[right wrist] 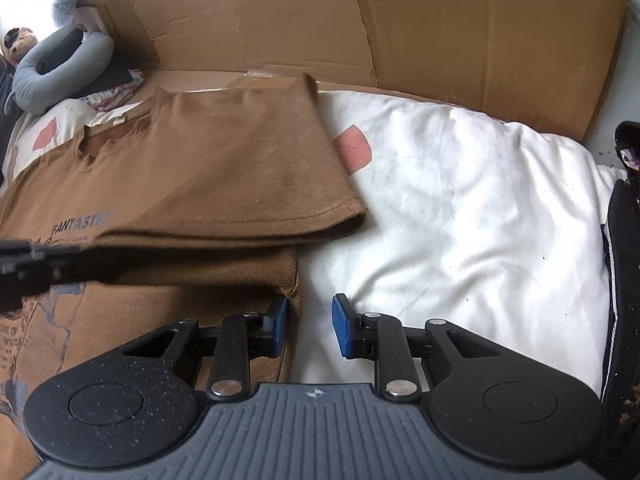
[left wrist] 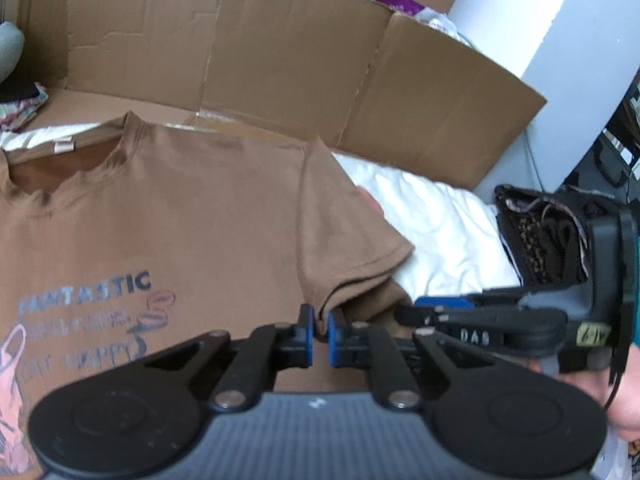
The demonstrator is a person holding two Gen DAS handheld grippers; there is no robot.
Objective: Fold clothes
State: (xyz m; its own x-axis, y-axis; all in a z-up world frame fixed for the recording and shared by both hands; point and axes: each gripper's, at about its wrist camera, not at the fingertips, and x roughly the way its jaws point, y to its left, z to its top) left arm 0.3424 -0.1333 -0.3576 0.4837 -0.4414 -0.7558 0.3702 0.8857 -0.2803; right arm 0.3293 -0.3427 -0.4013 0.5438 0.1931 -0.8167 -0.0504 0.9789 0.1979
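We see one brown shirt point(left wrist: 192, 216) lying front up on a white bed point(right wrist: 460, 220), collar toward the cardboard. Its printed chest reads FANTASTIC. One sleeve point(right wrist: 256, 184) is in sight, lying flat with its hem toward the shirt's side edge.

We count two grippers. The left gripper point(left wrist: 320, 330) is clenched on a pinch of shirt fabric just below the sleeve, its blue pads nearly meeting. The right gripper point(right wrist: 310, 330) hangs over the shirt's side edge with jaws apart: one pad above the brown cloth, the other above the white bed, nothing pressed between them.

One cardboard sheet point(left wrist: 280, 52) stands folded behind the bed. One grey neck pillow point(right wrist: 60, 76) lies in the far corner, one dark bag point(left wrist: 544, 236) beside the bed.
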